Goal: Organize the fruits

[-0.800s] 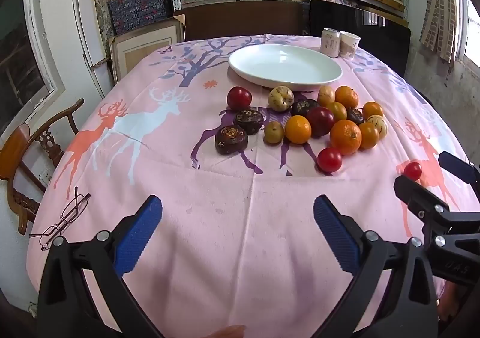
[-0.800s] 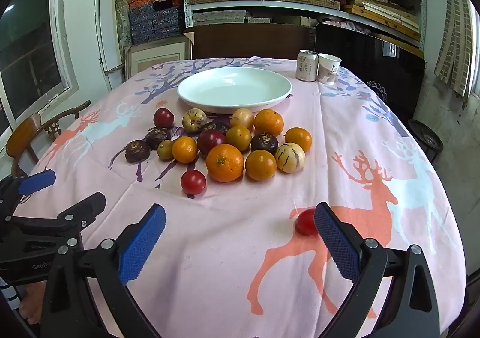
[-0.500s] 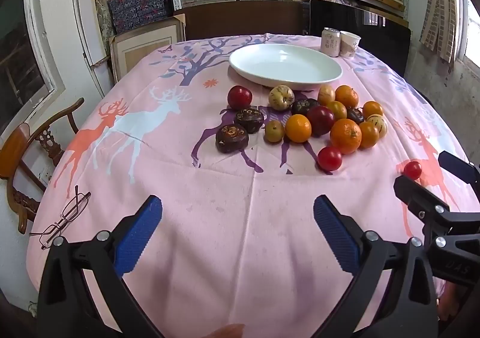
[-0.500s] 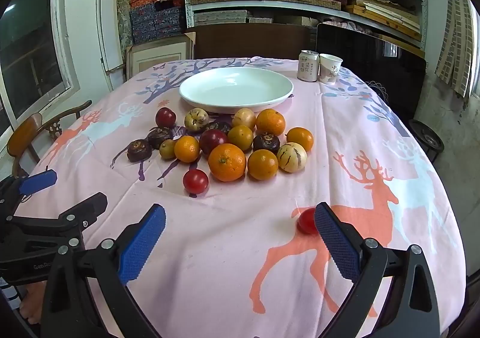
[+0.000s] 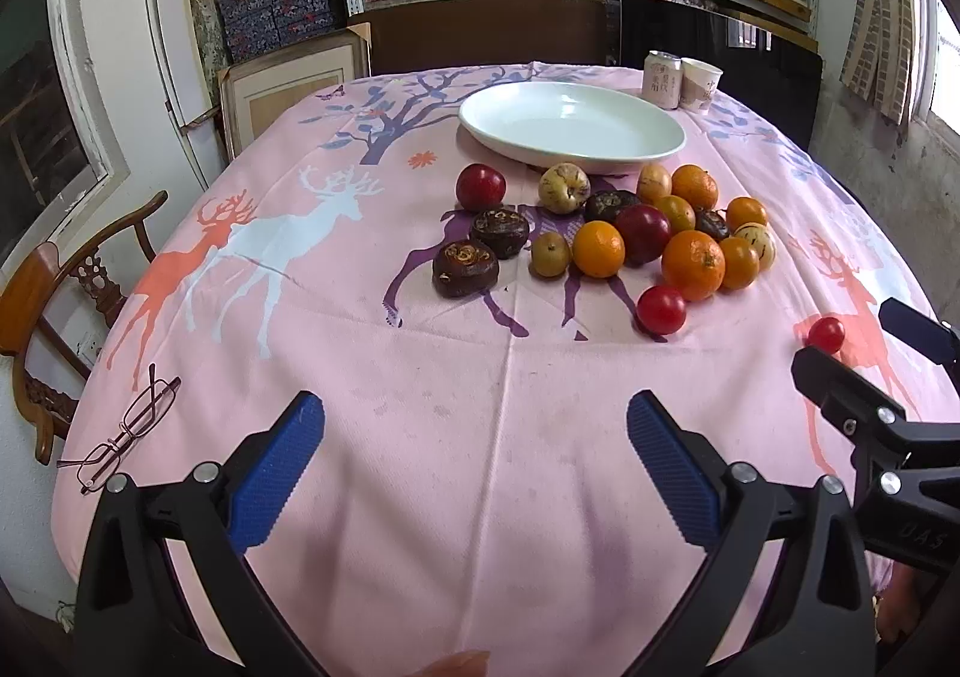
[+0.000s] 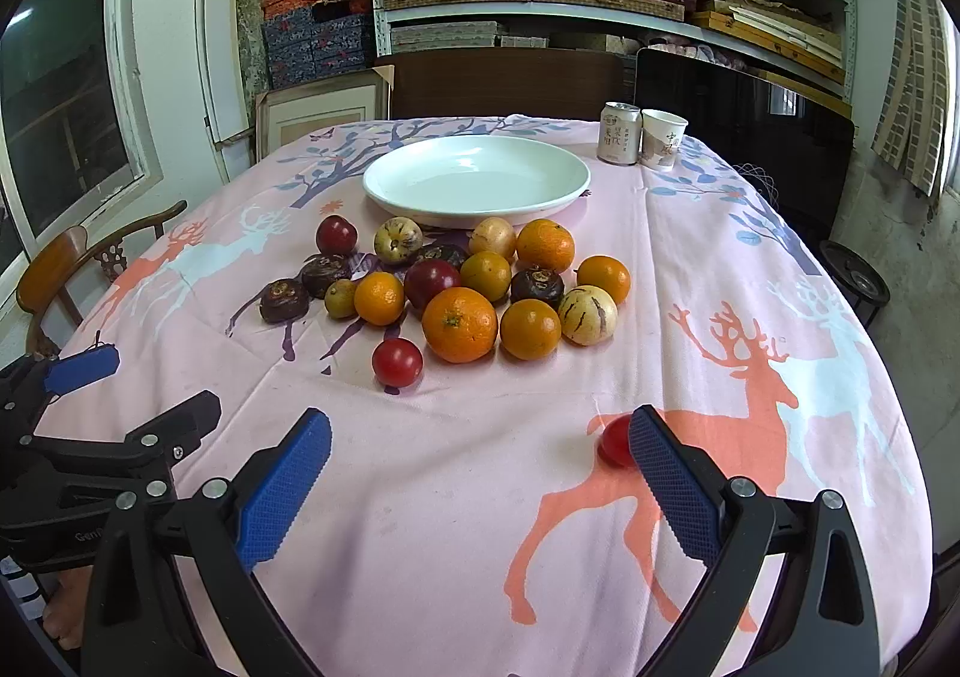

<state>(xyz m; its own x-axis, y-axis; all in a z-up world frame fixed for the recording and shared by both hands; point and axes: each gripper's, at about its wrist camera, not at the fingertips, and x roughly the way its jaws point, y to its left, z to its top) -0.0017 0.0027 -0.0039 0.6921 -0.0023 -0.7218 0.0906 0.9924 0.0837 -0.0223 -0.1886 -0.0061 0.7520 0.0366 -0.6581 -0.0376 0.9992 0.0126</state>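
Fruits lie loose on the pink deer-print table [image 6: 750,233]; none sits in the white plate [image 6: 558,191] yet, so sorting has not begun.

Nearest: left hand-held gripper [image 5: 474,473] and right hand-held gripper [image 6: 480,482], both spread fully wide, nothing between the pads, both hovering over bare cloth at the near edge. Spectacles [image 5: 126,425] lie at the near left edge.

Step in hand, as I judge it: first pick. Best candidate is the stray small red fruit [image 6: 612,440], just beside the right gripper's right pad and well apart from the pile. Advice: centre the jaws over it, come down onto it, close gently; it is round and could roll on the cloth. Take outliers before the packed cluster, where neighbours touch.

Count, near to far (right wrist view):
- red, small: 2 (stray, plus one [image 6: 397,362] at pile front)
- orange citrus [image 6: 460,324]: 6
- dark brown, wrinkled [image 6: 284,300]: 4, one partly hidden
- dark red, plum-like [image 6: 336,234]: 2
- pale striped [image 6: 587,315]: 2
- yellowish [image 6: 492,239]: 2
- plate: 1, behind the pile
- can [image 6: 620,132]: 1; paper cup [image 6: 663,140]: 1, touching, far right.
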